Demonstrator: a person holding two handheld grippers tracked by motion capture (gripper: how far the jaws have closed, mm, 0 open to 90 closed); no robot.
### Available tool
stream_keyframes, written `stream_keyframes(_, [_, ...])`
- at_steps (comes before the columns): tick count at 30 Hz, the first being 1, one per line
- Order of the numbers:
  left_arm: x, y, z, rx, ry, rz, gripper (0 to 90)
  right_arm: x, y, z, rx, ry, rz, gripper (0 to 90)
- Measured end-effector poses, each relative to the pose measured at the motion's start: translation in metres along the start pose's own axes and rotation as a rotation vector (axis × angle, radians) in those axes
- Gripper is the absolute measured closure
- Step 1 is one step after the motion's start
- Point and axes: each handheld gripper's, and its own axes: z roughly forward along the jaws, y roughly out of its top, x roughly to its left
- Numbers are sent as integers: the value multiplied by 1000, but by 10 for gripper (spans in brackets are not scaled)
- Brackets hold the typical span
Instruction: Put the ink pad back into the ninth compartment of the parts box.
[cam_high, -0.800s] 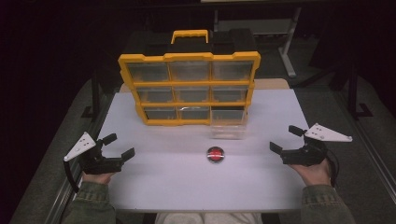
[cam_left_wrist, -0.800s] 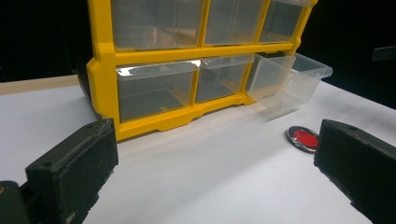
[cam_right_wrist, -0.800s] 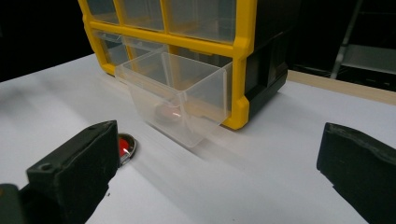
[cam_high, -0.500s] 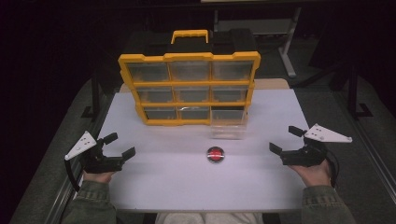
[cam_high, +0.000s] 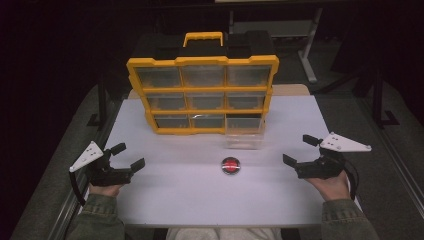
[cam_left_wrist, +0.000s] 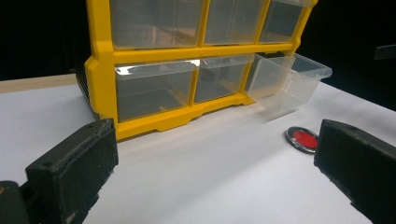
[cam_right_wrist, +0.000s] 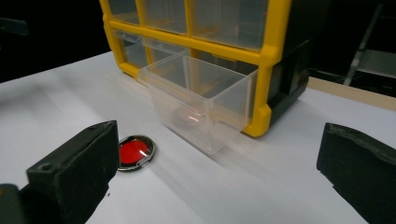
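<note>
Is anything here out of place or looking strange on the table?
One thing stands out: the bottom right clear drawer of the yellow organizer is pulled out, while the other drawers sit flush. A small red disc lies loose on the white table in front of it. No spill or damage is visible.

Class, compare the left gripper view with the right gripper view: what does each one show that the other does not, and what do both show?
The left gripper view alone shows the two closed bottom drawers head-on, beside the open one. The right gripper view alone looks into the open clear drawer, where something small and dark seems to lie, and shows the organizer's black side. Both show the yellow organizer, its pulled-out drawer, the red disc on the white table, and open black jaws.
</note>
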Motion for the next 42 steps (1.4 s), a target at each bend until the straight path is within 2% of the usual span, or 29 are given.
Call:
stream_keyframes(16, [0,-1,1,-2,-4,-4,0,21,10,27,120,64,-59,0])
stream_keyframes(30, [0,-1,0,-6,8,-4,0,31,12,41,158,115,-73,0])
stream_keyframes(42, [0,-1,1,-7,3,-2,0,47,12,59,213,166,-111,0])
